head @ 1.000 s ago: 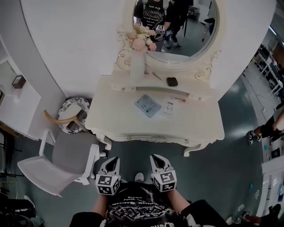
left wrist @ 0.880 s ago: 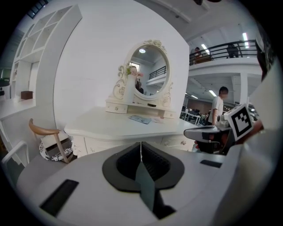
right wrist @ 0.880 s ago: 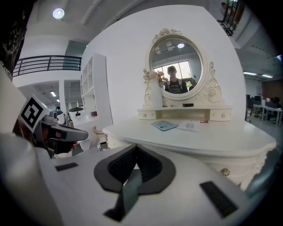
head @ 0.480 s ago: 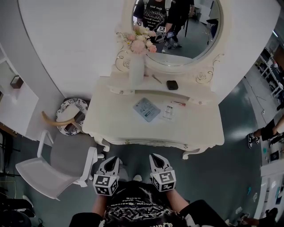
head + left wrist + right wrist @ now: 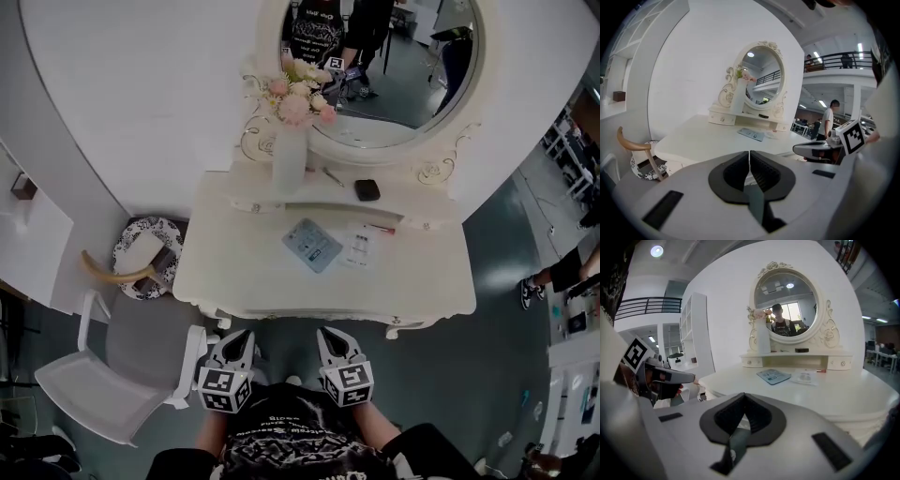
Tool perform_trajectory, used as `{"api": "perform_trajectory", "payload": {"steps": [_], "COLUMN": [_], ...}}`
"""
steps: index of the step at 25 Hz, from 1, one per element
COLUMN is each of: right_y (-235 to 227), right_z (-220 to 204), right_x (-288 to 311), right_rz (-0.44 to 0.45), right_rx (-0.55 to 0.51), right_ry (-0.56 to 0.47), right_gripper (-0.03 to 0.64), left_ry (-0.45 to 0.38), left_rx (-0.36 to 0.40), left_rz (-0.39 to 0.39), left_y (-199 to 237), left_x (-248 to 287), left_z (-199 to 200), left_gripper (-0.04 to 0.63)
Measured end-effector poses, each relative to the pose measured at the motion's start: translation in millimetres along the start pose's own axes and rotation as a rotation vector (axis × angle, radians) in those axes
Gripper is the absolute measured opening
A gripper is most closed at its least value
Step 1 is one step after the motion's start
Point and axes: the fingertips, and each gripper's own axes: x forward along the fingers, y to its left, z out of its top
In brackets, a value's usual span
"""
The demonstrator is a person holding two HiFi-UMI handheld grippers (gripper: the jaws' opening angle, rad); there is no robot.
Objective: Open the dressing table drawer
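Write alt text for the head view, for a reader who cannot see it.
Seen from above, a person faces a cream dressing table, holding shut, empty left tongs and right tongs just short of its front edge. On the table are a blue booklet and a vase of pink flowers below a round mirror; a white chair stands at the picture's left.

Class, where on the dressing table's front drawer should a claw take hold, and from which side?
Probably a small knob on the dressing table front edge, approached from the front, since it juts toward the person. The left claw and right claw are shut; open one first.
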Motion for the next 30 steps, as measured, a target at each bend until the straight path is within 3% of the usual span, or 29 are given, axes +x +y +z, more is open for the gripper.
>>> {"api": "perform_trajectory", "payload": {"steps": [10, 20, 30], "right_y": [-5, -3, 7], "right_z": [21, 37, 51], "right_x": [40, 77, 101], "right_rz": [-0.038, -0.089, -0.194], "right_rx": [0.000, 0.017, 0.042], "right_ry": [0.009, 0.013, 0.017], "right_gripper": [0.009, 0.011, 0.011], "left_ry": [0.022, 0.021, -0.013], "left_rx": [0.004, 0.058, 0.062], "left_rz": [-0.019, -0.044, -0.066], "left_y": [36, 67, 105], "left_x": [43, 80, 111], "left_z": [26, 58, 99], "left_gripper": [0.021, 0.021, 0.021]}}
